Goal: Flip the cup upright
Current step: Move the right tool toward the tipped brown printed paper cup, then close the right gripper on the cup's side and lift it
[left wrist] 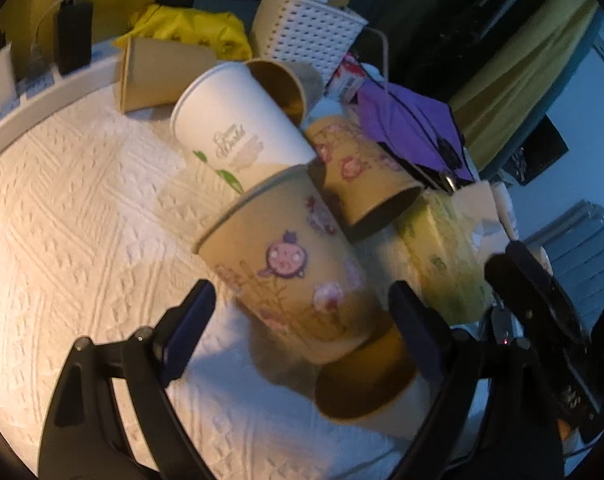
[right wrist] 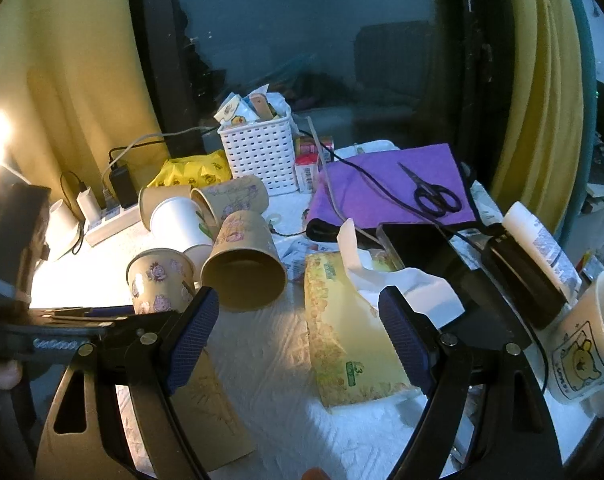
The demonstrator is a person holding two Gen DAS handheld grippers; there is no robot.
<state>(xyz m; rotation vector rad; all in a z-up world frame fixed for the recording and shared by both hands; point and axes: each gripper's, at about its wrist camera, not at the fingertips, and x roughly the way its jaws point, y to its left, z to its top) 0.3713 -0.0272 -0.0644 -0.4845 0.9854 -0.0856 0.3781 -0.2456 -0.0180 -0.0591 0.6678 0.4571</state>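
A brown printed cup (left wrist: 302,264) is seen lying tilted between the released jaws of the left gripper (left wrist: 302,312), untouched by either finger, on the white-covered bench (left wrist: 62,220). The right gripper (right wrist: 298,320) is held spread over a tissue pack (right wrist: 349,340), grasping nothing.

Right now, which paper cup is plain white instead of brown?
The white cup with a green leaf print, lying on its side among the brown cartoon-printed cups.

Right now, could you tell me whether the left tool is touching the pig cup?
Apart. The left wrist view shows the tool open, with white cloth visible between its left finger and the pig cup; the right finger stands just clear.
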